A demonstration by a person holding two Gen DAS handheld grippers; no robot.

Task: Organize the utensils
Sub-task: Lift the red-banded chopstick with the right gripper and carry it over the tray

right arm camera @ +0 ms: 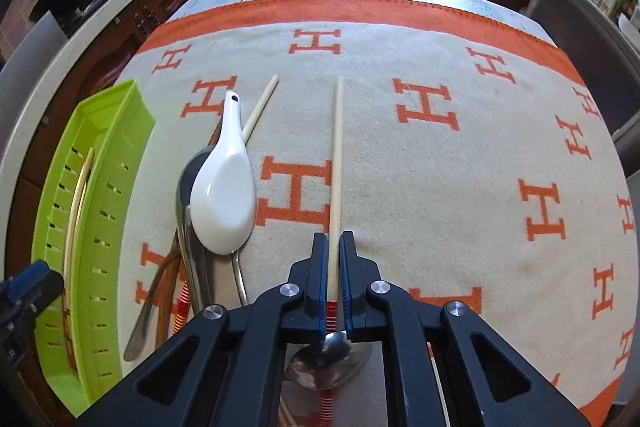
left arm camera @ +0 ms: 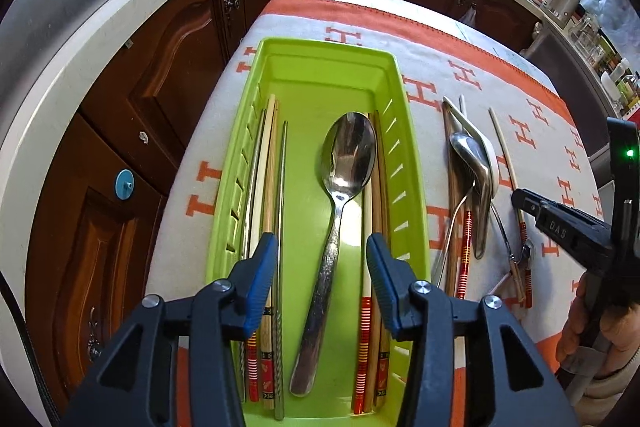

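Two grippers are mine here, one in each hand, over a table spread with an orange-and-cream cloth [right arm camera: 400, 155] patterned with H letters. My left gripper [left arm camera: 322, 259] hangs above the near end of the green plastic utensil tray [left arm camera: 404, 131], its blue pads about half apart and gripping nothing. A large steel spoon [left arm camera: 340, 195] lies lengthwise in the tray directly beneath the gap, not touched by either pad. Chopsticks [left arm camera: 268, 163] line the tray's left side, and more sit along its right wall beside the spoon. My right gripper [right arm camera: 334, 267] is closed tight on a pale wooden chopstick [right arm camera: 338, 147] with a red-striped handle, which runs straight ahead across the cloth from between the pads. A small metal spoon [right arm camera: 328, 359] lies under that gripper. Between chopstick and tray rests a white ceramic soup spoon [right arm camera: 224, 195], lying on a steel one, with another pale chopstick poking out behind it.
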